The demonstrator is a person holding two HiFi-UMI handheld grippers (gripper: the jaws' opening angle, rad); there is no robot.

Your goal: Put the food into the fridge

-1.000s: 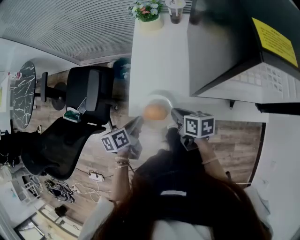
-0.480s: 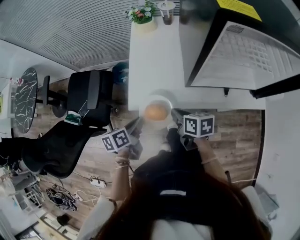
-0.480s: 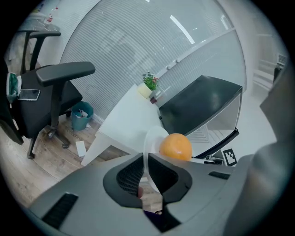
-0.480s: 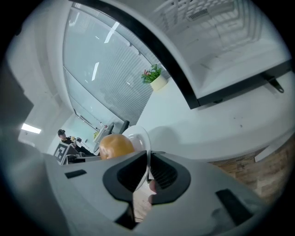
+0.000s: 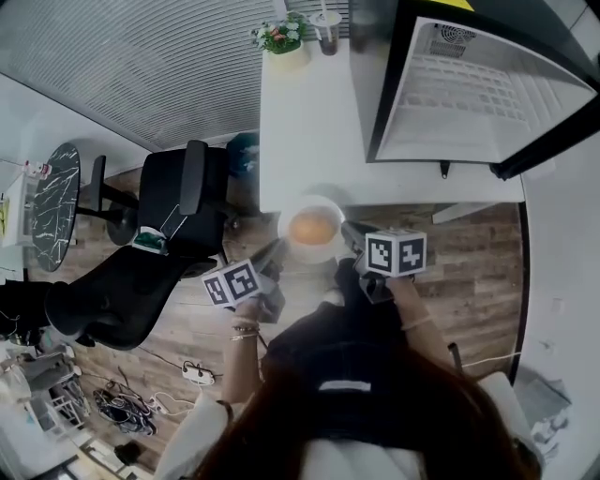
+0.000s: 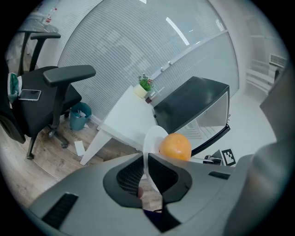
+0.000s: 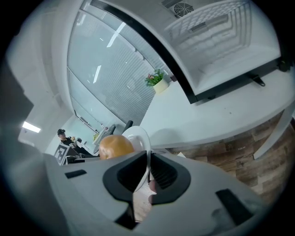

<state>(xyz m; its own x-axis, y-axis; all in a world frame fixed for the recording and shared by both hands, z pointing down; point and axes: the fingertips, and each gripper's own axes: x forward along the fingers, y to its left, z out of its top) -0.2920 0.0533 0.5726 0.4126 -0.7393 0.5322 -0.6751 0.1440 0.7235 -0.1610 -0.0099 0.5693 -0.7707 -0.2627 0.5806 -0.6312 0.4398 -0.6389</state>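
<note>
An orange point(image 5: 313, 226) lies on a white plate point(image 5: 323, 249) held in the air at the near edge of the white table point(image 5: 309, 122). My left gripper point(image 5: 274, 251) is shut on the plate's left rim, and my right gripper point(image 5: 351, 232) is shut on its right rim. In the left gripper view the plate point(image 6: 151, 140) stands edge-on in the left gripper point(image 6: 146, 159), with the orange point(image 6: 175, 146) beyond. The right gripper point(image 7: 149, 159) pinches the plate point(image 7: 138, 137) beside the orange point(image 7: 115, 146). The black fridge point(image 5: 469, 84) stands open on the table, its inside white.
A potted plant point(image 5: 279, 37) and a cup point(image 5: 327, 21) stand at the table's far end. A black office chair point(image 5: 178, 206) and a second dark chair point(image 5: 112, 300) stand to the left on the wooden floor. Cables point(image 5: 197, 373) lie behind me.
Both grippers have carried the plate with the orange toward the table, and it now overlaps the table's edge. The fridge's open white inside has come further into view.
</note>
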